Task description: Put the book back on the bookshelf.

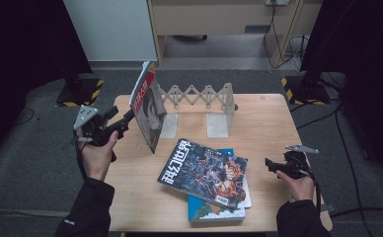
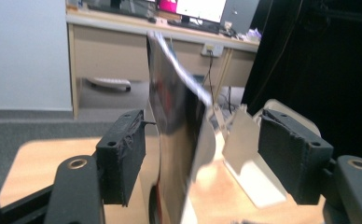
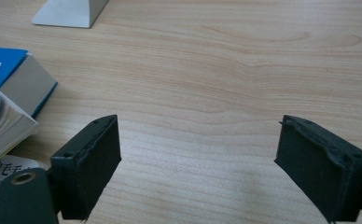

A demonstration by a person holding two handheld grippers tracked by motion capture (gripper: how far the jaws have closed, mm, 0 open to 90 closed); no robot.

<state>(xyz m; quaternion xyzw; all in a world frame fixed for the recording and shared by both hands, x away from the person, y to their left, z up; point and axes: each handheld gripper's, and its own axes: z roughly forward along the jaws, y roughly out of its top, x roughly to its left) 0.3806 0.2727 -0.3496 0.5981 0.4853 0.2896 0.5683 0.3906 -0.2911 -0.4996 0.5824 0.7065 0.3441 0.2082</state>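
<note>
A magazine (image 1: 149, 111) with a red and white cover stands upright and leans at the left end of a grey expanding book rack (image 1: 204, 96). My left gripper (image 1: 129, 117) reaches it from the left. In the left gripper view the magazine (image 2: 177, 140) stands edge-on between the jaws of that gripper (image 2: 202, 154). The right pad is clearly apart from the magazine, so the gripper is open. My right gripper (image 1: 270, 164) rests low at the table's right side. It is open over bare wood (image 3: 198, 158), with nothing between its jaws.
A dark illustrated magazine (image 1: 204, 173) lies on a white book and a blue book (image 1: 214, 212) at the front middle of the wooden table (image 1: 268, 123). The blue book's corner (image 3: 11, 70) lies left of the right gripper. A rack plate (image 2: 242, 140) stands beyond the upright magazine.
</note>
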